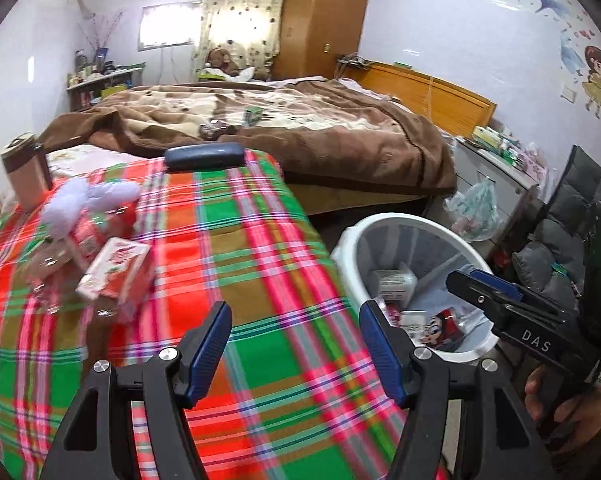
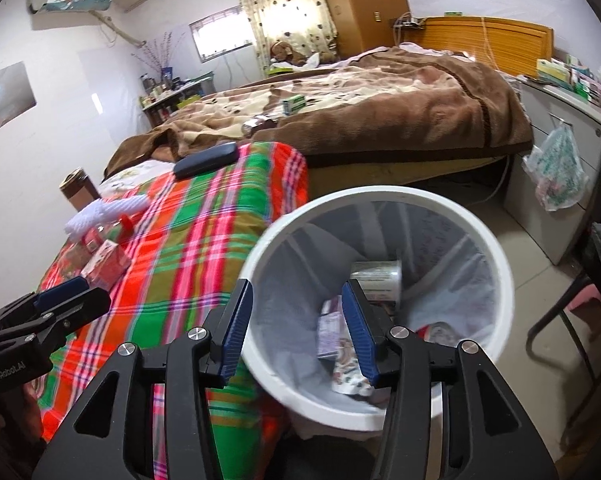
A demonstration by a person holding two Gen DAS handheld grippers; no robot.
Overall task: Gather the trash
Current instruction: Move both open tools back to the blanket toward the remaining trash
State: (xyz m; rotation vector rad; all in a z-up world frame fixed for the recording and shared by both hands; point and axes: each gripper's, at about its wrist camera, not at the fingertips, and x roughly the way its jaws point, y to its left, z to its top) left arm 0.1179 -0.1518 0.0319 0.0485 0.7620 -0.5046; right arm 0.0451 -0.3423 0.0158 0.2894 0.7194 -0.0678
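**Carton next: light, crushable, best taken across its narrow faces**

Small red-and-white cardboard drink carton (image 1: pixel 114 270) lying tilted on the plaid red-green-pink tablecloth (image 1: pixel 236 248), at the near edge of a cluster of leftovers. Probably empty, so likely very light and easily dented; smooth printed faces may slip under hard pressure. Best pinched across the two narrow sides near the middle, with gentle closing only. Just behind it, a clear crinkled plastic wrapper with red print (image 1: pixel 84 236) and a fluffy white wad of tissue or netting (image 1: pixel 88 200): soft, nearly weightless, apt to cling or spring out, so better gathered at the bulk than at an edge. Blurred here, so finer detail cannot be told.

Left gripper (image 1: pixel 296 344) held above the cloth, jaws apart, nothing between them. Right gripper (image 2: pixel 296 328) poised over the white round plastic waste bin with mesh sides (image 2: pixel 496 264), jaws parted and empty; cartons and wrappers already lying inside. Bin standing on the floor just beside the table edge. Brown-lidded beige tumbler (image 1: pixel 26 176) and dark blue oblong case (image 1: pixel 204 156) further back, probably not trash.
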